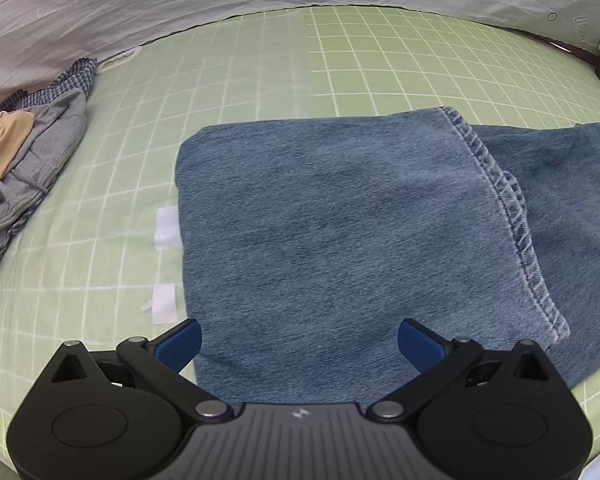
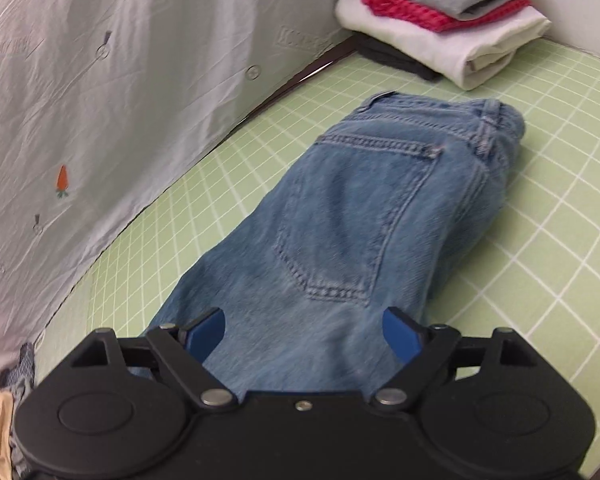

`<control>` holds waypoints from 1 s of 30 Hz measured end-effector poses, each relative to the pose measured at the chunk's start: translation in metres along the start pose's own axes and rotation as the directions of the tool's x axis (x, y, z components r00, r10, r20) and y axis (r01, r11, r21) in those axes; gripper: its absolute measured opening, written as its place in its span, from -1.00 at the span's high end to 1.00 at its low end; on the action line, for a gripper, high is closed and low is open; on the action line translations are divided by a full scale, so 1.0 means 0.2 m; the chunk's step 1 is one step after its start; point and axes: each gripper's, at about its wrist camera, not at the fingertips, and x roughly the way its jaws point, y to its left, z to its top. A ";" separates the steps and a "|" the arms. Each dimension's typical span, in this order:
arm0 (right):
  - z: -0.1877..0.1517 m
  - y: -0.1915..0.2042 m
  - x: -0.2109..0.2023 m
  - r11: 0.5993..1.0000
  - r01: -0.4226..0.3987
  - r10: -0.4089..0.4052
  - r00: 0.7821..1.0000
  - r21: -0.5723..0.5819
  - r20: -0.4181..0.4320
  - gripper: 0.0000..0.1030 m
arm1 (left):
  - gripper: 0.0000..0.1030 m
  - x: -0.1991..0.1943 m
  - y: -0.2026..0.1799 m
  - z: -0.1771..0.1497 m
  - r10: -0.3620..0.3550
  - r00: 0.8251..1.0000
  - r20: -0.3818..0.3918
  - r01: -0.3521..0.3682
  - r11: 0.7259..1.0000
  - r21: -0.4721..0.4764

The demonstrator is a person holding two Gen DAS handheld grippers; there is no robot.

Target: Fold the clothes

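Observation:
A pair of blue jeans (image 1: 340,216) lies folded on the green checked sheet (image 1: 260,80), the leg hems laid over the upper part. My left gripper (image 1: 300,344) hovers above the near edge of the folded legs, jaws wide apart, nothing between the blue pads. In the right wrist view the jeans (image 2: 360,208) show their back pocket and waistband. My right gripper (image 2: 303,334) is open above the jeans near the pocket, pads clear of the denim.
A loose heap of grey, checked and tan clothes (image 1: 24,152) lies at the left. A folded stack of grey, red, white and dark garments (image 2: 444,20) sits in the far corner. A white cloth wall (image 2: 120,100) borders the sheet. White tape strips (image 1: 166,228) mark the sheet.

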 end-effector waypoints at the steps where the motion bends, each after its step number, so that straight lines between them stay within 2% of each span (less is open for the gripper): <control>1: 0.04 -0.05 0.00 0.999 0.001 -0.001 1.000 0.035 0.011 -0.69 | -0.99 0.04 0.00 0.02 -0.013 1.000 -0.008 0.013 1.000 -0.004; 4: 0.13 -0.18 0.04 0.991 -0.011 0.006 0.999 0.134 0.035 -0.74 | -1.00 0.10 -0.06 0.04 -0.033 0.999 -0.039 0.032 0.999 -0.023; 9: 0.30 -0.37 0.12 0.960 0.049 -0.075 0.994 0.274 0.085 -0.77 | -1.00 0.18 -0.14 0.06 0.016 0.997 -0.070 -0.017 1.000 -0.004; 12: 0.40 -0.47 0.19 0.941 0.063 -0.097 0.991 0.332 0.088 -0.77 | -1.00 0.19 -0.13 0.06 0.021 0.997 -0.076 -0.025 0.998 -0.052; 17: 0.49 -0.55 0.32 0.923 0.056 -0.096 0.992 0.380 0.087 -0.81 | -1.00 0.19 -0.13 0.05 0.022 0.998 -0.066 -0.029 0.995 -0.092; 20: 0.50 -0.52 0.36 0.943 0.057 -0.097 0.990 0.328 0.105 -0.89 | -1.00 0.20 -0.12 0.04 0.009 0.998 -0.067 -0.017 0.991 -0.132; 22: 0.50 -0.48 0.38 0.963 0.089 -0.118 0.988 0.253 0.100 -0.73 | -1.00 0.21 -0.11 0.04 0.006 0.998 -0.070 -0.016 0.989 -0.146; 25: 0.49 -0.46 0.37 0.977 0.102 -0.124 0.986 0.188 0.109 -0.34 | -1.00 0.22 -0.11 0.05 0.010 0.997 -0.071 -0.021 0.987 -0.160; 27: 0.50 -0.48 0.34 0.980 0.066 -0.090 0.988 0.185 0.126 0.14 | -1.00 0.22 -0.11 0.04 0.011 0.998 -0.067 -0.022 0.986 -0.166; 29: 0.50 -0.50 0.30 0.981 0.020 -0.049 0.988 0.193 0.148 0.42 | -1.00 0.22 -0.12 0.04 0.011 0.998 -0.056 -0.020 0.986 -0.166; 30: 0.50 -0.50 0.27 0.982 0.000 -0.031 0.986 0.189 0.162 0.49 | -1.00 0.22 -0.12 0.03 0.012 0.999 -0.051 -0.020 0.986 -0.167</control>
